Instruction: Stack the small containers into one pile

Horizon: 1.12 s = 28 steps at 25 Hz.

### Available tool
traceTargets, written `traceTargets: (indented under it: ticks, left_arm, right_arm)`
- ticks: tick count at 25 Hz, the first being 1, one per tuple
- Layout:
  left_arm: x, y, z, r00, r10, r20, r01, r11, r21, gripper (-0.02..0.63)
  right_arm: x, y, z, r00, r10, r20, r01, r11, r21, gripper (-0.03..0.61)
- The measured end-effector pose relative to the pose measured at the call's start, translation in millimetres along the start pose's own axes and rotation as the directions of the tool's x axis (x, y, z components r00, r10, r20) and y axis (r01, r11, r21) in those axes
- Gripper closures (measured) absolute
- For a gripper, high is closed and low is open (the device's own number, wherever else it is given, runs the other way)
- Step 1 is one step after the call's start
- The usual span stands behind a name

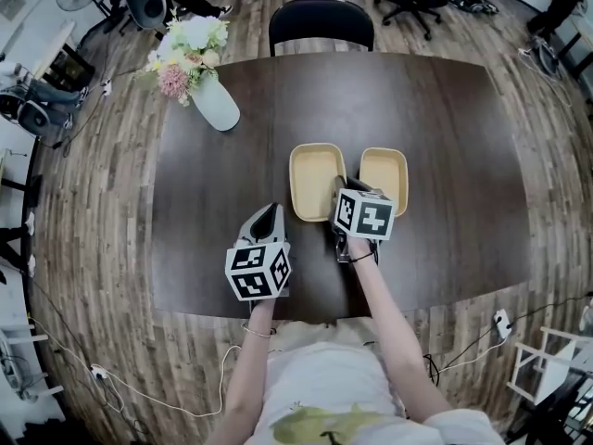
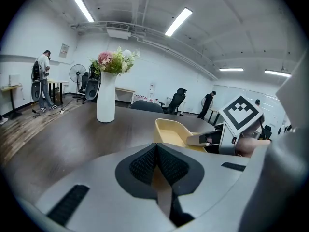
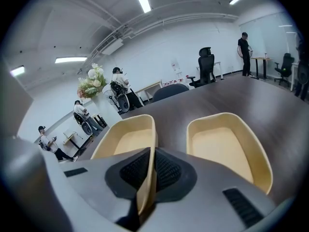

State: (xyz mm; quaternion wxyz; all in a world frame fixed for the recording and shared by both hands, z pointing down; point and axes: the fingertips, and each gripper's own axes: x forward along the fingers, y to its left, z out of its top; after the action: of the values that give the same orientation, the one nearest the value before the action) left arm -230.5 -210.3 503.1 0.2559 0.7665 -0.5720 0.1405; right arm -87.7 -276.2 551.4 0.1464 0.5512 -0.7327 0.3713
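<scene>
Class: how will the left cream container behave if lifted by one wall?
Likely light: the left container looks thin-walled, empty. Pinched off-centre by the right hand-held gripper, it may tilt. Rim undeformed, so probably stiff.

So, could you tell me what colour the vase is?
White vase, clearest in the left gripper view.

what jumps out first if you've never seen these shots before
Two shallow yellow tubs, the left container and the right container, sit side by side in the middle of the dark table. The right gripper is clamped on the left container's rim. A white vase of flowers stands at the table's far left corner, and the left gripper hangs shut and empty nearer the person.
</scene>
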Motion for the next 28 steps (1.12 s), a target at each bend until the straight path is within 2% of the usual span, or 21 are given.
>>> traceTargets:
  ticks: [7,16,21,28]
  left_arm:
    - [11,-26,6,1.000,-0.021,0.006,0.021,1.000,0.008,0.589]
    - [27,-59,8,0.998,-0.061,-0.002,0.062,0.998,0.028,0.589]
    - [36,-75,7,0.996,-0.084,-0.013,0.084,0.996,0.035,0.589]
    - [45,-92,3,0.994,-0.108,-0.032,0.109,0.993,0.042,0.589]
  right_arm:
    - [-22,-21,23,0.998,0.027,0.054,-0.029,0.999,0.030,0.543]
    - [-41,-60,43,0.996,-0.002,0.092,-0.005,0.997,0.076,0.543]
    - [-51,-87,46,0.994,-0.057,0.090,0.048,0.994,0.094,0.543]
    - [-57,-114,41,0.993,-0.092,0.074,0.083,0.989,0.118,0.541]
